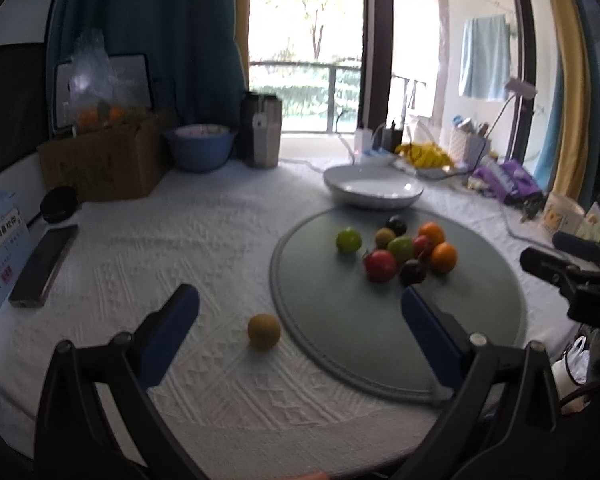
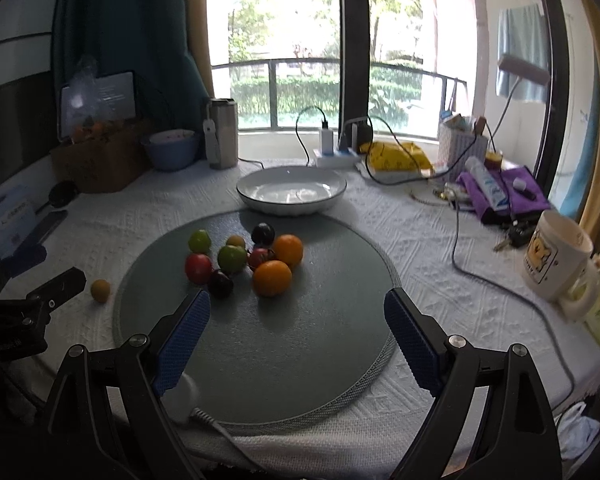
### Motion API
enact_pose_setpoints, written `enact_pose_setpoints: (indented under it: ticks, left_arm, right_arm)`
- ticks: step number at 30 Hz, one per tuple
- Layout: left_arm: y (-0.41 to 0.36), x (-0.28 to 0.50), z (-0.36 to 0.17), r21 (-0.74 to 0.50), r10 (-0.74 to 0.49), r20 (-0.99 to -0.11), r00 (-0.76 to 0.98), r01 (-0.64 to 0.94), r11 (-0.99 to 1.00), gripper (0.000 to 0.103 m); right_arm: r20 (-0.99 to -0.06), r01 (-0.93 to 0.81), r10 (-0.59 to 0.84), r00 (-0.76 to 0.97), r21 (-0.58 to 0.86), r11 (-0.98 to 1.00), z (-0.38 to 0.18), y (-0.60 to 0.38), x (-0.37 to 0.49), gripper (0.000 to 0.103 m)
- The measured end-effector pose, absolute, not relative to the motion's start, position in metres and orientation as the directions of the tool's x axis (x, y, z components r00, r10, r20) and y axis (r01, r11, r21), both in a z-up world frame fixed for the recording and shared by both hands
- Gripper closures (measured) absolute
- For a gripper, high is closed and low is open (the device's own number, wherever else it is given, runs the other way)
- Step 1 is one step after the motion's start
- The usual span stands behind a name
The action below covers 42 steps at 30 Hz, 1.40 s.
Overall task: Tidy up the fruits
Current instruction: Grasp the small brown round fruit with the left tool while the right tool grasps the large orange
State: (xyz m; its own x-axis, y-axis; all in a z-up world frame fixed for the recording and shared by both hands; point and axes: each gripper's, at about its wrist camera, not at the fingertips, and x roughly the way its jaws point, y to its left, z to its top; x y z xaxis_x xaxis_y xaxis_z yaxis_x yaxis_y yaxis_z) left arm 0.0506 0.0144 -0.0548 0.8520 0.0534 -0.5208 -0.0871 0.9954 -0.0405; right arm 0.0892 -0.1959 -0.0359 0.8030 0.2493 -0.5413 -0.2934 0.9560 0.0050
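Fruit pile (image 2: 244,258) of oranges, green, red and dark fruits sits bunched on the round grey mat (image 2: 300,340), with one yellowish stray fruit (image 1: 263,331) off the mat on the bench (image 1: 160,240) cloth. White bowl (image 2: 291,190) just behind the mat is empty, so nothing looks sorted yet and all of it is left to do. Left hand-held gripper (image 1: 300,312) and right hand-held gripper (image 2: 296,320) both hover with jaws apart, holding nothing.
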Motion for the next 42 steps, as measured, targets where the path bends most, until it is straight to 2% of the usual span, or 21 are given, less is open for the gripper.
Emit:
enact_pose_setpoints:
  ticks: [8, 10, 11, 16, 18, 21, 22, 26, 30, 37, 39, 41, 42]
  left_arm:
    - [0.035, 0.077, -0.078, -0.059, 0.079, -0.630, 0.773, -0.149, 0.987, 0.002]
    - [0.041, 0.082, -0.084, -0.078, 0.069, -0.655, 0.752, -0.159, 0.984, 0.007]
    - [0.043, 0.084, -0.087, -0.085, 0.062, -0.671, 0.739, -0.159, 0.984, 0.014]
    - [0.047, 0.093, -0.092, -0.079, 0.062, -0.698, 0.714, -0.163, 0.983, 0.020]
    - [0.047, 0.096, -0.094, -0.075, 0.065, -0.706, 0.705, -0.165, 0.983, 0.029]
    - [0.048, 0.100, -0.097, -0.072, 0.064, -0.722, 0.688, -0.167, 0.983, 0.041]
    - [0.047, 0.103, -0.100, -0.073, 0.060, -0.732, 0.679, -0.166, 0.983, 0.049]
    - [0.044, 0.107, -0.103, -0.081, 0.045, -0.746, 0.664, -0.158, 0.984, 0.059]
    - [0.040, 0.111, -0.102, -0.071, 0.045, -0.757, 0.652, -0.151, 0.986, 0.063]
    - [0.040, 0.115, -0.100, -0.070, 0.050, -0.763, 0.644, -0.159, 0.985, 0.071]
    - [0.041, 0.117, -0.101, -0.074, 0.047, -0.763, 0.645, -0.160, 0.984, 0.076]
    - [0.041, 0.118, -0.100, -0.076, 0.048, -0.765, 0.643, -0.164, 0.984, 0.076]
    - [0.041, 0.118, -0.101, -0.078, 0.047, -0.765, 0.643, -0.165, 0.983, 0.076]
  right_arm:
    - [-0.595, -0.301, 0.258, 0.761, 0.029, 0.953, -0.051, -0.193, 0.119, 0.012]
    - [-0.608, -0.308, 0.263, 0.749, 0.033, 0.951, -0.056, -0.192, 0.126, 0.012]
    - [-0.617, -0.312, 0.268, 0.740, 0.038, 0.949, -0.058, -0.191, 0.129, 0.012]
    - [-0.641, -0.332, 0.287, 0.712, 0.053, 0.942, -0.065, -0.186, 0.143, 0.012]
    - [-0.651, -0.337, 0.294, 0.699, 0.062, 0.939, -0.067, -0.185, 0.148, 0.013]
    - [-0.666, -0.349, 0.301, 0.683, 0.065, 0.935, -0.072, -0.183, 0.157, 0.020]
    - [-0.672, -0.352, 0.303, 0.675, 0.067, 0.934, -0.073, -0.182, 0.158, 0.023]
    - [-0.690, -0.375, 0.320, 0.649, 0.076, 0.924, -0.078, -0.179, 0.168, 0.031]
    - [-0.710, -0.397, 0.336, 0.619, 0.086, 0.914, -0.083, -0.174, 0.178, 0.046]
    - [-0.720, -0.445, 0.378, 0.582, 0.107, 0.889, -0.087, -0.166, 0.189, 0.048]
    - [-0.728, -0.456, 0.385, 0.568, 0.111, 0.883, -0.089, -0.164, 0.191, 0.053]
    - [-0.737, -0.471, 0.391, 0.552, 0.111, 0.875, -0.091, -0.161, 0.193, 0.062]
    - [-0.735, -0.477, 0.393, 0.552, 0.108, 0.872, -0.090, -0.160, 0.193, 0.063]
